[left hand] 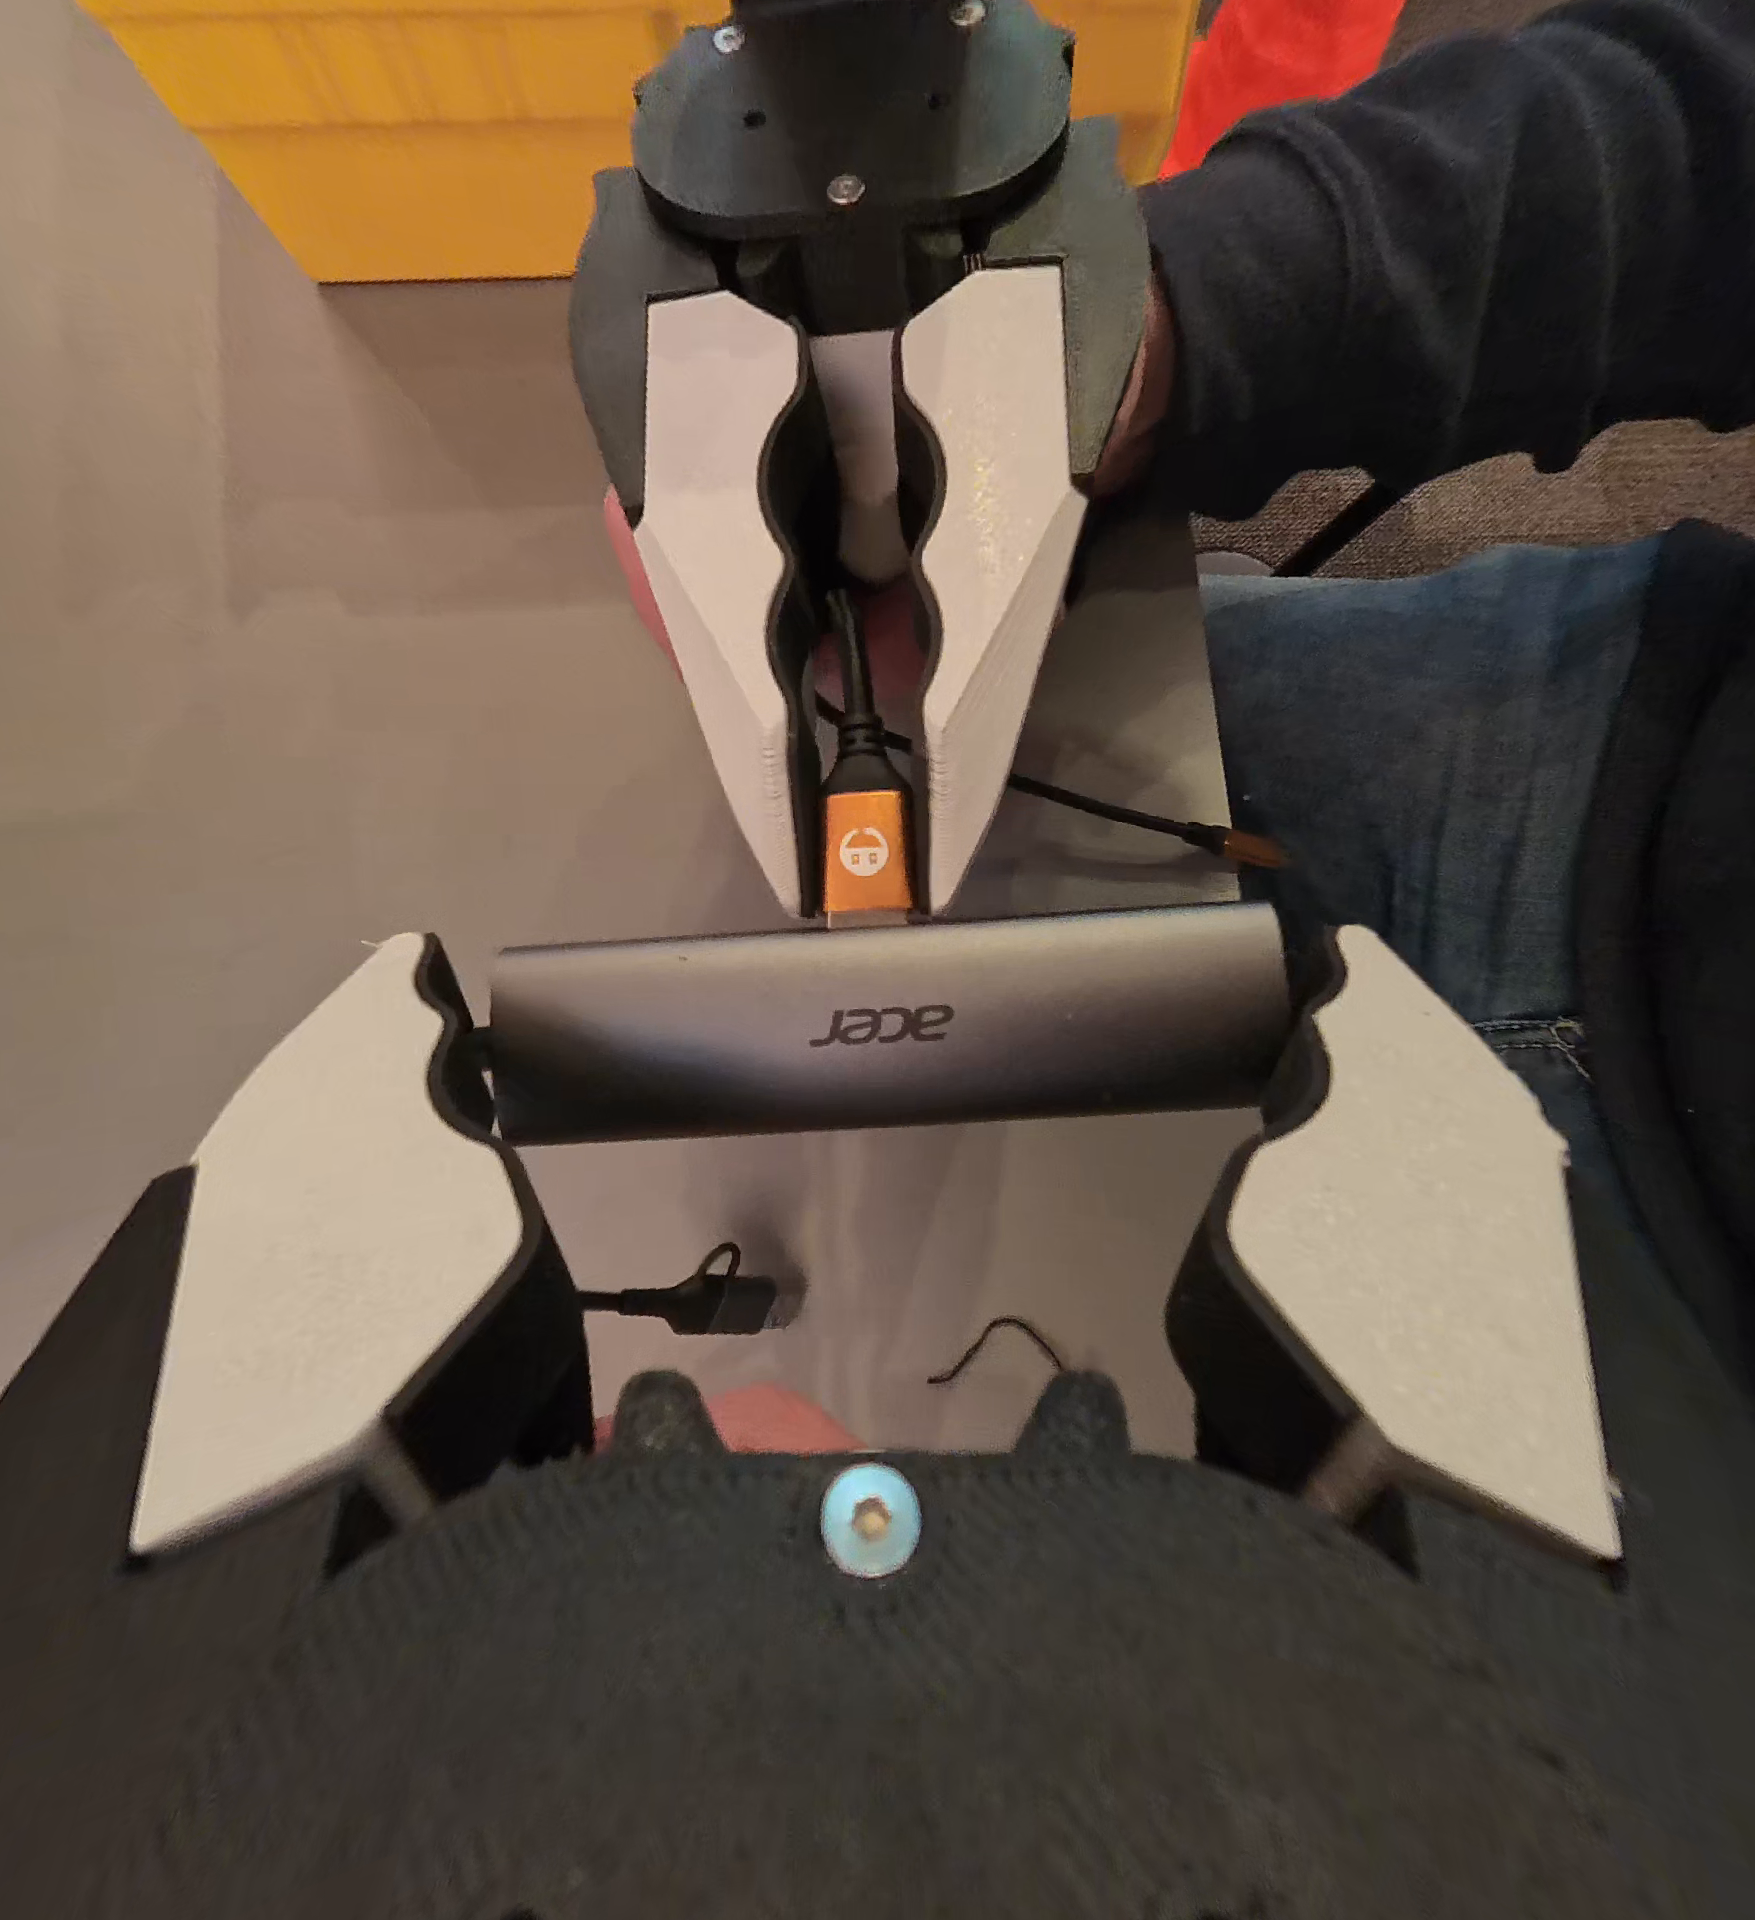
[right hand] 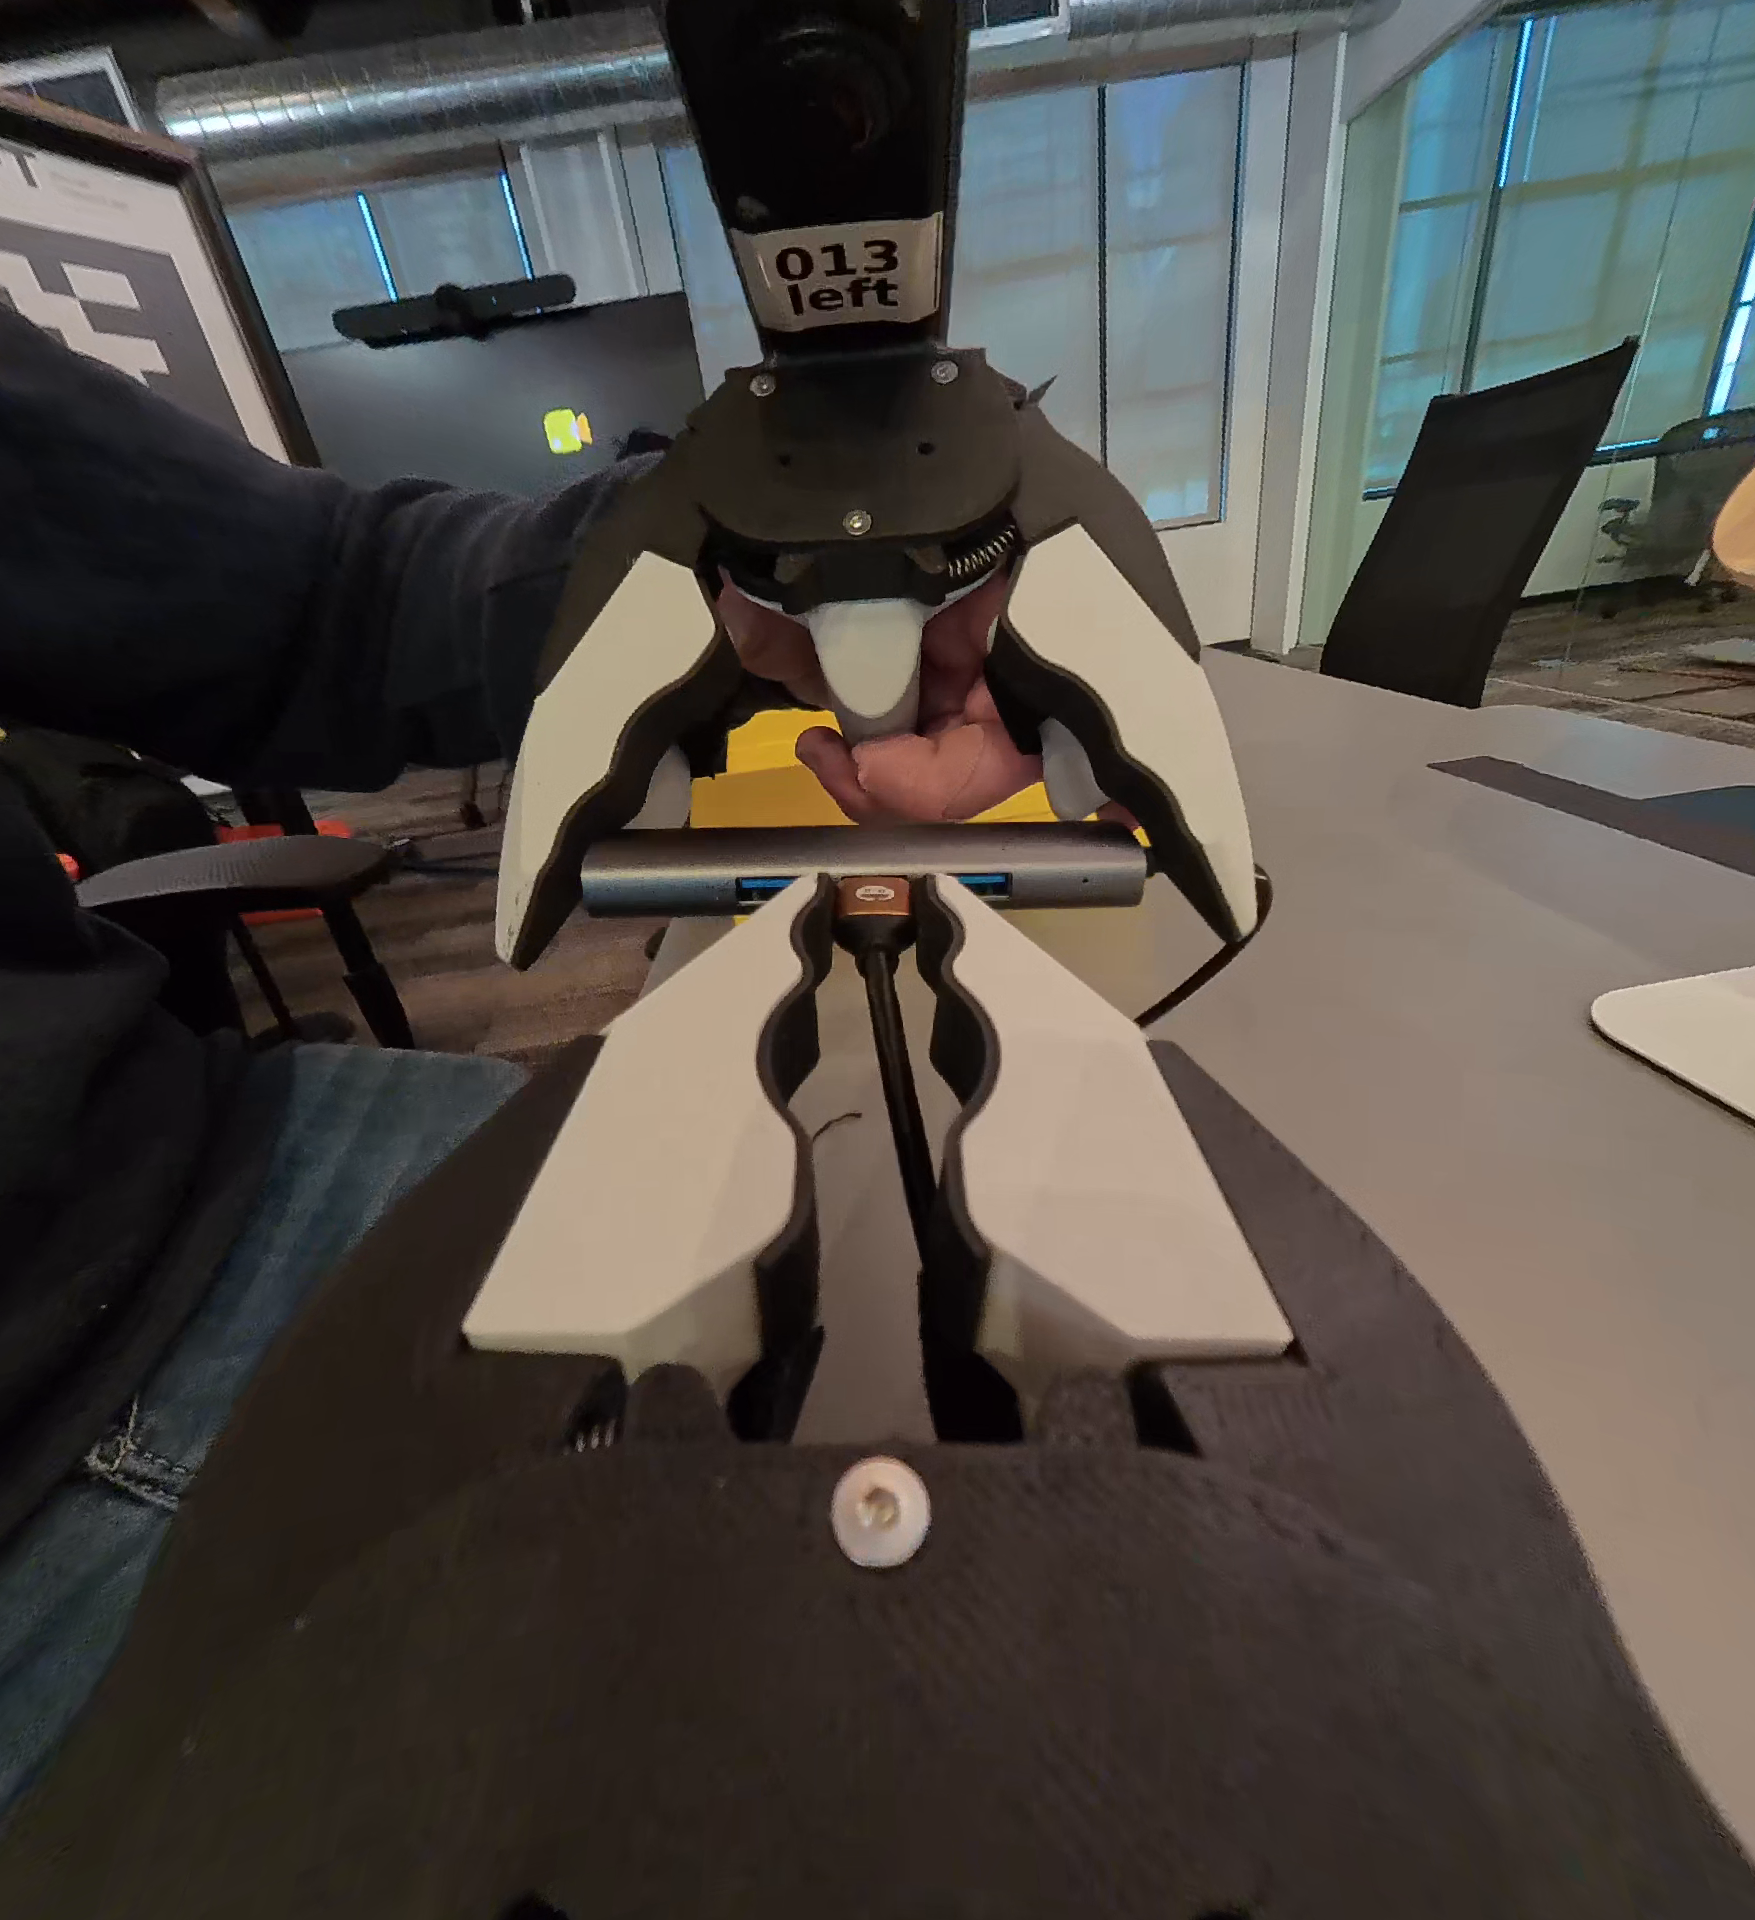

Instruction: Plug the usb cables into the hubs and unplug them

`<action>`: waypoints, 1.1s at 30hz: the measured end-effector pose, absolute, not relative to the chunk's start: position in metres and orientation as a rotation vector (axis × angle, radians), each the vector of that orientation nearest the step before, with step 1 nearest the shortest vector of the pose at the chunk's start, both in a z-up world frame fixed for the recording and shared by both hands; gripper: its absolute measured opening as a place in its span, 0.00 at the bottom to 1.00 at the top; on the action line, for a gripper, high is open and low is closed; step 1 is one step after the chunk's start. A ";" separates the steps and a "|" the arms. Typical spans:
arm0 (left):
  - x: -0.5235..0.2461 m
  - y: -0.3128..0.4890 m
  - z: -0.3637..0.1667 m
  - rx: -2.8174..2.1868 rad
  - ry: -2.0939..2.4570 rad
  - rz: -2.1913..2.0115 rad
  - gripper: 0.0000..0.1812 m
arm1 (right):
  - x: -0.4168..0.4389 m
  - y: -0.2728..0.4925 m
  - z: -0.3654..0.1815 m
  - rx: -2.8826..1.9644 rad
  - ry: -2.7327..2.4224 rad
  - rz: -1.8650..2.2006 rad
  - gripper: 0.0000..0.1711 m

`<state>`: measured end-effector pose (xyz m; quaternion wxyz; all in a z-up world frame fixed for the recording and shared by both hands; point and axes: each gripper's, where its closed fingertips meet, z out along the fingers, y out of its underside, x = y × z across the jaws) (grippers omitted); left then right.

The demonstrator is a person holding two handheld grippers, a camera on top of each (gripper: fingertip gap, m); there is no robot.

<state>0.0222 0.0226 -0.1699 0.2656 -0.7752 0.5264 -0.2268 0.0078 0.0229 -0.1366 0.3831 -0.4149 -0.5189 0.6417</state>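
Observation:
A dark grey USB hub [left hand: 883,1029] is held above the grey table [left hand: 229,727]. My left gripper [left hand: 883,966] clamps it lengthwise, one finger on each end. My right gripper [left hand: 868,904] comes from the far side, shut on an orange-shelled USB plug [left hand: 860,857] with a black cable. In the right wrist view my right gripper [right hand: 875,899] holds the plug [right hand: 873,891] against the hub's [right hand: 686,883] port side, between two blue ports. The plug's metal tip is almost wholly inside the middle port. The left gripper [right hand: 878,930] faces me there, and the black cable [right hand: 899,1091] runs back between my fingers.
A black cable end [left hand: 738,1299] lies on the table under the hub, and another orange-tipped cable [left hand: 1237,842] lies near the table's right edge. A yellow bin [left hand: 385,135] stands beyond. The person's jeans [left hand: 1424,779] and dark sleeve [right hand: 177,582] are close. A white pad [right hand: 1735,1049] lies at right.

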 end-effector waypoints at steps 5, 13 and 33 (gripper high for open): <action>0.025 0.022 -0.164 -2.070 1.396 -0.674 0.75 | 0.008 0.024 -0.136 -1.055 -1.365 1.614 0.07; 0.019 0.022 -0.175 -2.096 1.450 -0.605 0.75 | 0.005 0.024 -0.143 -1.081 -1.439 1.540 0.07; 0.011 0.020 -0.195 -2.258 1.653 -0.403 0.79 | 0.003 0.025 -0.149 -1.090 -1.471 1.463 0.07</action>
